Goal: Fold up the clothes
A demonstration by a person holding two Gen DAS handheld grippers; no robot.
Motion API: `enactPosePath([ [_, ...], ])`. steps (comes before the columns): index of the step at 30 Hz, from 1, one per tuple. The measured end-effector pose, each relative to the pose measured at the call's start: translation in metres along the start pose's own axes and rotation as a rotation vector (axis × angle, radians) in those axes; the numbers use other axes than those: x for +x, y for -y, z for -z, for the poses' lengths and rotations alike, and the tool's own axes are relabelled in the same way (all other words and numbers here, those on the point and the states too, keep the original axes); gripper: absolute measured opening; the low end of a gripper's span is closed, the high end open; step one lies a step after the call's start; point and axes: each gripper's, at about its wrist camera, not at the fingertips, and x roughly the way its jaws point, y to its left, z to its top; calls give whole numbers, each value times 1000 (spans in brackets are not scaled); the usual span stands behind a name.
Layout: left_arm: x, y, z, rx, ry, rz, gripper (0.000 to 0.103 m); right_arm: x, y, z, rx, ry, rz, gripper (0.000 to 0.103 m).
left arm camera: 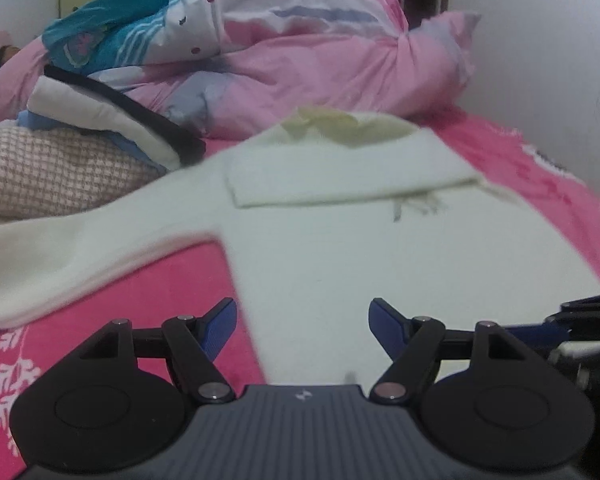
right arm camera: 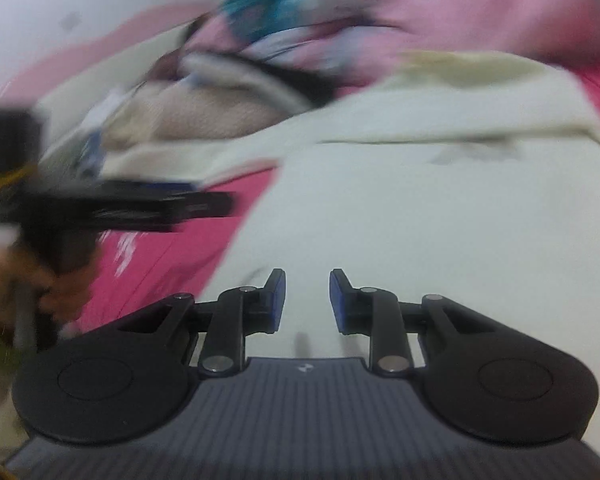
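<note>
From where I sit, both feeds are evenly, softly lit with no glare and only faint shadows. The left wrist view is fairly sharp on the pink duvet (left arm camera: 308, 60); the cream garment (left arm camera: 380, 248) in front of it smears slightly. The right wrist view is heavily motion-blurred: everything beyond the cream garment (right arm camera: 440, 220) streaks. Fisheye bending curves both frames, with dark corners.

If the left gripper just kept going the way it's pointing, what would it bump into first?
Most likely the cream sweater spread on the pink bedsheet; the left gripper is open, empty and tilted down at it. Depth is hard to judge.
</note>
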Motion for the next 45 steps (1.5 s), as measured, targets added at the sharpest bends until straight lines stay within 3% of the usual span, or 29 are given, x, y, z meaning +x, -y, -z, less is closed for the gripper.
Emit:
enactPosePath([
  [2, 7, -9, 7, 1, -10, 5, 74, 22, -28, 6, -119, -11, -33, 21],
  [6, 12, -27, 17, -18, -10, 13, 73, 52, -63, 39, -228, -67, -58, 9],
  [8, 11, -33, 25, -30, -3, 12, 73, 41, -78, 57, -302, -10, -32, 8],
  [12, 11, -39, 40, -58, 7, 17, 73, 16, -82, 75, -249, -33, -122, 6],
  [16, 6, -39, 42, -83, 16, 4, 73, -5, -76, 82, -240, -63, -112, 5],
  [24, 17, -43, 9, -75, 58, -1, 73, -22, -1, 38, -39, 52, -15, 6],
  [26, 18, -48, -8, -87, 43, -26, 68, -21, 10, 22, 24, 63, -20, 6],
  [30, -5, -53, -29, -88, 127, -58, 71, -53, 3, 1, -10, 193, 1, 6],
  [33, -10, -53, -29, -119, 135, -47, 71, -68, 4, 4, 16, 249, -27, 6],
  [40, 14, -39, -16, -133, 98, 35, 71, -24, 15, 38, 11, 95, 10, 6],
  [43, 15, -36, -33, -154, 42, 31, 66, -13, 32, 18, 167, 44, 38, 6],
  [45, -3, -29, -52, -139, 33, 80, 69, -31, 30, -2, 232, 88, 23, 6],
])
